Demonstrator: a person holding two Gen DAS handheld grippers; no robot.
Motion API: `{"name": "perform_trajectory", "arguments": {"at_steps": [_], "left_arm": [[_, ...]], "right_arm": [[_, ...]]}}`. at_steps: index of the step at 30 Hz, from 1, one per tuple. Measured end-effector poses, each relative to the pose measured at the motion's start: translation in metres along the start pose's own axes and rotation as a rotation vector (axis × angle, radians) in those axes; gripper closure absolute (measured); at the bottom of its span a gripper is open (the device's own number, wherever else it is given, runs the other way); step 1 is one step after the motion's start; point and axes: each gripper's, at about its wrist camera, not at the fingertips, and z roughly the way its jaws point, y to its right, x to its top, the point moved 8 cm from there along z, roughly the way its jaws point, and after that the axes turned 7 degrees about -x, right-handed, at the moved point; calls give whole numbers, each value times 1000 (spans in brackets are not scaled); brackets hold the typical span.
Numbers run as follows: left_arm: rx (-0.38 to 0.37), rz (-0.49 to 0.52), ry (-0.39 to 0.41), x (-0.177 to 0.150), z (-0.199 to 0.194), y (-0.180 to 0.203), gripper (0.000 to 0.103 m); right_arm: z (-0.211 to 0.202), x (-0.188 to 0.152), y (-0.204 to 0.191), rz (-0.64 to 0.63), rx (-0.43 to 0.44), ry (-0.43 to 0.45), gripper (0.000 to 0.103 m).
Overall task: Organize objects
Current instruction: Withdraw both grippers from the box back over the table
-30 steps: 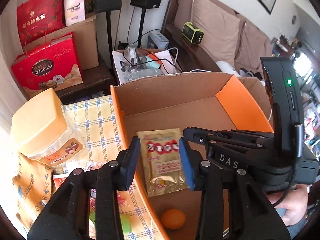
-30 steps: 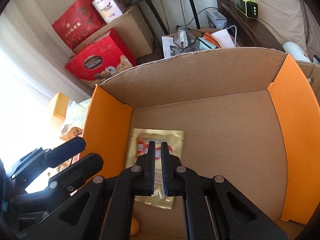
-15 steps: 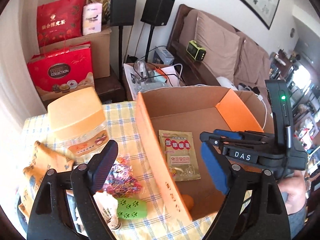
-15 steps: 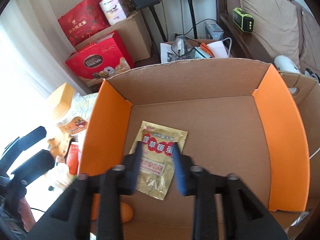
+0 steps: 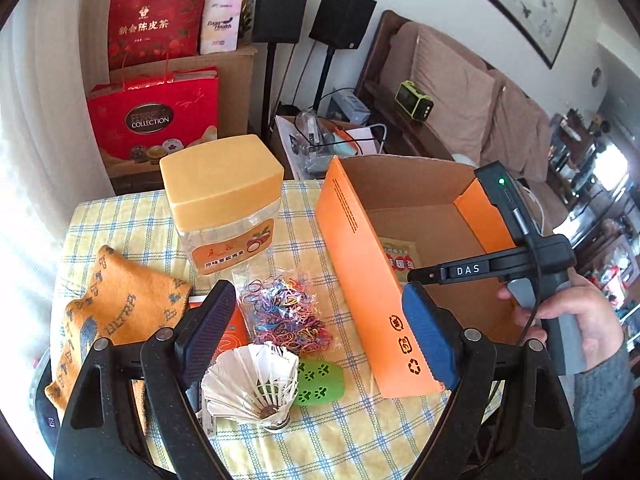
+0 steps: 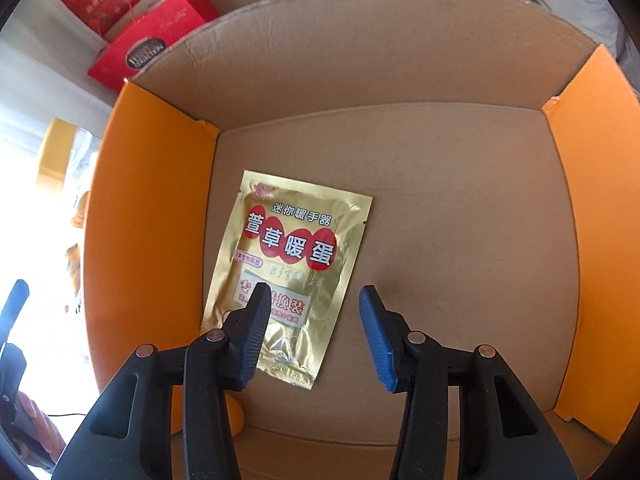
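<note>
An open orange cardboard box [image 5: 360,280] stands on the checked table; its inside shows in the right wrist view [image 6: 440,208]. A gold sachet [image 6: 288,264] lies flat on its floor, and an orange ball [image 6: 236,416] peeks out at the near left corner. My right gripper [image 6: 312,336] is open and empty above the sachet's lower end. My left gripper [image 5: 316,332] is open and empty above the table, over a white shuttlecock [image 5: 252,388], a green paw-print object [image 5: 320,384] and a bag of coloured rubber bands [image 5: 284,312].
A jar with a yellow lid [image 5: 224,200] and an orange knitted cloth [image 5: 116,312] are on the checked tablecloth [image 5: 132,220]. An orange packet [image 5: 228,332] lies under the left finger. Red gift bags [image 5: 156,116], speakers and a sofa stand behind the table.
My left gripper has pulled back out of the box to over the table items and opened wide. My right gripper has opened, letting go of the gold sachet.
</note>
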Motion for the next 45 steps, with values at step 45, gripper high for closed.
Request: {"name": "perform_trajectory", "arguments": {"at_steps": [45], "left_arm": [[64,-78,-25,-69,-30,-74,20]], "right_arm": [[-100,-72,-109,-263,52,411,54]]}}
